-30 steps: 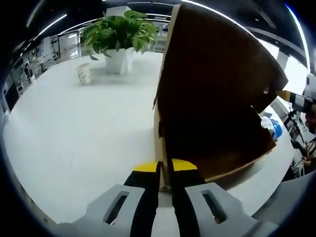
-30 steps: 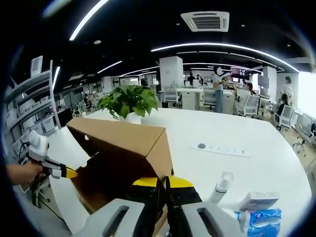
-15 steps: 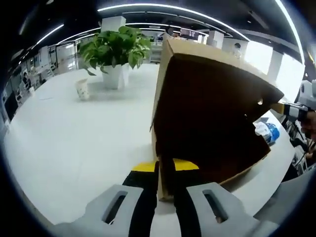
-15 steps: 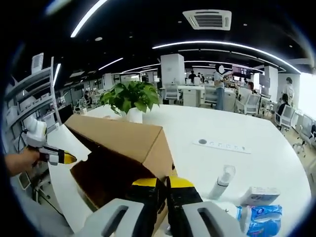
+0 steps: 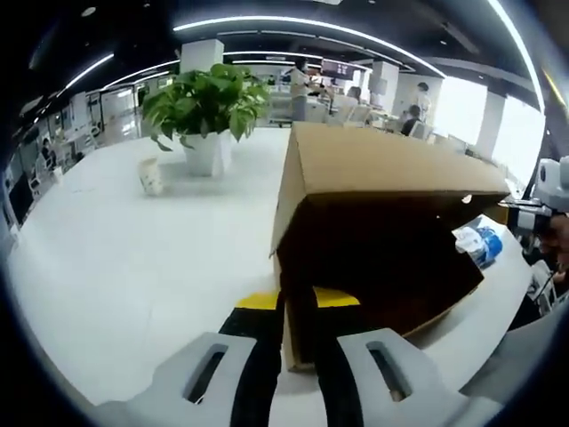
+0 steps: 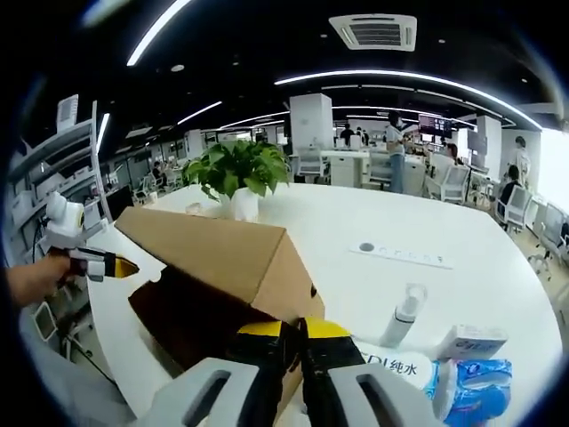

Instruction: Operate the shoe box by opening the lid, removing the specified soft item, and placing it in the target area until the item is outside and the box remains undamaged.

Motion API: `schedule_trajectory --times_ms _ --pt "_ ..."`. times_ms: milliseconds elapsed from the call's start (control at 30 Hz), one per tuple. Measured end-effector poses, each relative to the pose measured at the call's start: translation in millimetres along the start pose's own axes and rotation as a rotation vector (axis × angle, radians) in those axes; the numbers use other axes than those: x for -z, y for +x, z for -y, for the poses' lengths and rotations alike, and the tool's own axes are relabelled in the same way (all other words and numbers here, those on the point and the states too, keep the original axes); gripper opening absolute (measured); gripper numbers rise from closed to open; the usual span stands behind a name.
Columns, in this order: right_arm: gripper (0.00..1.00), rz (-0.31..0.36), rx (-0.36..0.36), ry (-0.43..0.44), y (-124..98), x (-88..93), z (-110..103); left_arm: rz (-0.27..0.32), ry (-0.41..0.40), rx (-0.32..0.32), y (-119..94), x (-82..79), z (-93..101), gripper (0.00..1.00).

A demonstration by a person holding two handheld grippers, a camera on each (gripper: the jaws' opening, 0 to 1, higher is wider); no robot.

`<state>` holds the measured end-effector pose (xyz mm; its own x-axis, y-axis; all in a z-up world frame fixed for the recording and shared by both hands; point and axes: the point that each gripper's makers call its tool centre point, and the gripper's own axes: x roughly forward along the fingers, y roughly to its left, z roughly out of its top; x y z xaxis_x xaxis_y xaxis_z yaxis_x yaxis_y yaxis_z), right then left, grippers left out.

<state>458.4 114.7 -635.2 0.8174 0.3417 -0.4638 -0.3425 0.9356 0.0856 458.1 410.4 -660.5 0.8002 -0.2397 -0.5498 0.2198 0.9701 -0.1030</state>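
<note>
Lowered since a second ago, the brown cardboard shoe box (image 5: 382, 222) now tips less steeply above the white desk (image 5: 133, 267), its dark open mouth facing the person. Both left gripper (image 5: 298, 307) and right gripper (image 6: 298, 334) fingers clamp opposite box edges; the soft item is unseen.

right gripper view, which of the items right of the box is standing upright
The white pump bottle: it stands tall on the table, nozzle on top. The small white carton and the blue-and-white soft pack beside it lie flat.
</note>
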Motion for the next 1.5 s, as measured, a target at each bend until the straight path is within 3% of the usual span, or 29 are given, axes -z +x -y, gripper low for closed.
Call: schedule_trajectory --times_ms 767,1200,1500 --pt "0.02 -0.027 -0.013 -0.008 -4.7 23.4 -5.3 0.072 0.036 0.007 -6.3 -17.1 4.0 0.14" --pt "0.02 -0.036 -0.043 -0.032 -6.8 33.2 -9.9 0.051 0.043 0.018 -9.8 -5.6 4.3 0.17" --pt "0.08 -0.032 -0.078 -0.049 -9.5 39.7 -16.7 0.024 0.055 0.035 -11.7 5.9 5.7 0.20"
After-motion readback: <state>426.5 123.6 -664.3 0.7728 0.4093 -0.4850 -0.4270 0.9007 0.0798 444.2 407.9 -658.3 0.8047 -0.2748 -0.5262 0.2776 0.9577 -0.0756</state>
